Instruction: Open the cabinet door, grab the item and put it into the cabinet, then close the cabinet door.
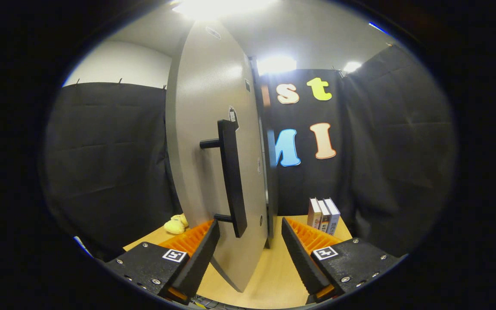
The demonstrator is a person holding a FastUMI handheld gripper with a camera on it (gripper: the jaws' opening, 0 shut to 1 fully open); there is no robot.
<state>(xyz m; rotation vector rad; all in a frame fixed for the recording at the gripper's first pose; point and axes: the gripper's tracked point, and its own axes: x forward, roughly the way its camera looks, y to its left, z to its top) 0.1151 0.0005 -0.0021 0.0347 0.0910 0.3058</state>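
The gripper (250, 241) is spread wide and holds nothing. The edge of the cabinet door (213, 142) stands between its fingers, so I think it is there to swing the door. The long black handle (233, 176) sits just ahead, near the left finger. Farther left, past the door, a yellow soft toy (176, 224) lies on the wooden table (274, 267), waiting to go in. Three small boxes (323, 214) stand far right.

Smooth matt grey cabinet door (207, 142), matt black handle (232, 176), pale wood-grain table (274, 267).
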